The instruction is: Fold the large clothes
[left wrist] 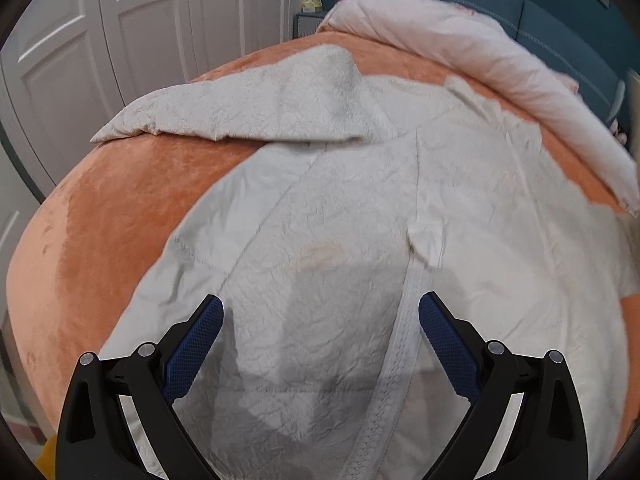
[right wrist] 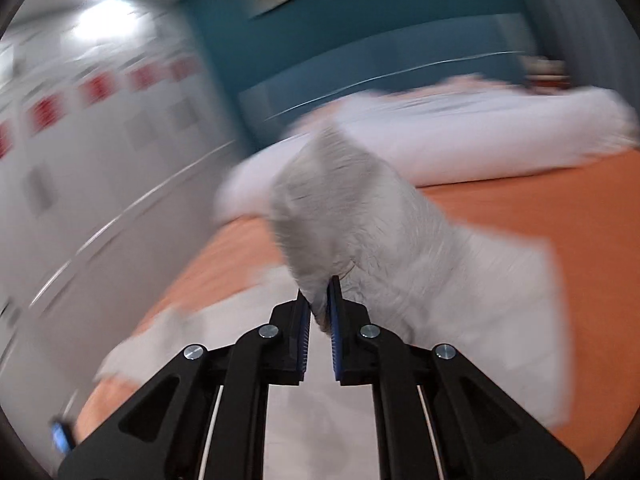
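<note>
Lying spread across the bed (left wrist: 104, 216), the pale grey padded jacket (left wrist: 328, 208) covers most of the orange bedspread, front side up, with a zipper band (left wrist: 394, 344) running down its middle toward the camera. One sleeve (left wrist: 224, 108) stretches out to the left in the left wrist view, flat on the orange cover. A rolled pinkish-white duvet (left wrist: 500, 60) sits along the far edge of the bed, against a teal headboard (left wrist: 472, 4). White panelled wardrobe doors (left wrist: 132, 28) fill the left background, with a small nightstand (left wrist: 308, 20) beside the bed, something yellowish on top, too small to identify.

Left tool (left wrist: 320, 312): blue pads wide apart, nothing between them, hovering over the lower part of the jacket, casting a shadow on the fabric. Whether it touches the cloth is unclear.

Right tool (right wrist: 319, 300): jaws nearly together, pinching a bunch of the jacket's grey fabric (right wrist: 344, 232) between the blue pads. The gripped cloth stands up in a peak above the bedspread (right wrist: 540, 216), the rest of the garment trailing down to the bed on both sides. Right wrist view is heavily motion-blurred; the duvet (right wrist: 480, 136) and headboard (right wrist: 360, 56) are smeared, and wall details on the left cannot be made out.
</note>
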Demonstrator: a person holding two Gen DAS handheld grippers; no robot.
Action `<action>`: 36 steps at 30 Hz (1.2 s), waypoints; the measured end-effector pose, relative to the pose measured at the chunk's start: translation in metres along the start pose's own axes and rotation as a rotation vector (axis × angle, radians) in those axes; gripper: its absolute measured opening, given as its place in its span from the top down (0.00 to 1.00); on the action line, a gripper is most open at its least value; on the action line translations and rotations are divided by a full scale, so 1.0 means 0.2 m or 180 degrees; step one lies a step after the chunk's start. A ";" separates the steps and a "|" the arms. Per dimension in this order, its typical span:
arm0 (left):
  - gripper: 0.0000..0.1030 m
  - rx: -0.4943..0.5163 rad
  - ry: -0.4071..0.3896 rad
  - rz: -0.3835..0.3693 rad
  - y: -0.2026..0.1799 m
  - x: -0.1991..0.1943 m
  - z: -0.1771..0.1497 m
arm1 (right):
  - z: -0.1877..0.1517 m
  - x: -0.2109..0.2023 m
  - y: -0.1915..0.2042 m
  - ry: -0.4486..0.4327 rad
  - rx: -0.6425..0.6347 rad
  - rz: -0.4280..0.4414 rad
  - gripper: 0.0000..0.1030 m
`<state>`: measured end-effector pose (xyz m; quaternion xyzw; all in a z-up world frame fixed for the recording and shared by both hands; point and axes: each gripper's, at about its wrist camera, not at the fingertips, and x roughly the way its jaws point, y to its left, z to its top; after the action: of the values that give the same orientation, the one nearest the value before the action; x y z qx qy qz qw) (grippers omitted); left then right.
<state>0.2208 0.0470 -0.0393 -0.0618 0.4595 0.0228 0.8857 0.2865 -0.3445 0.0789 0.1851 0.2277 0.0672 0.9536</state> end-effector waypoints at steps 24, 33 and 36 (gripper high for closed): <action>0.94 -0.0296 0.0478 -0.1176 -0.41 0.58 0.61 | -0.61 -0.08 -0.40 0.0508 0.0660 -0.1040 0.70; 0.97 0.0018 0.0086 -0.0927 -0.41 0.52 0.70 | -0.60 0.18 -0.39 0.0777 0.0318 -0.1064 0.85; 0.91 -0.0006 0.0265 -0.0816 -0.37 0.70 0.54 | -0.71 0.28 -0.45 0.1013 0.0315 -0.1149 0.88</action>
<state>0.3966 -0.0136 -0.0849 -0.1217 0.4841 -0.0928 0.8615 0.2754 -0.3710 -0.0959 0.1750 0.4074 -0.0873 0.8921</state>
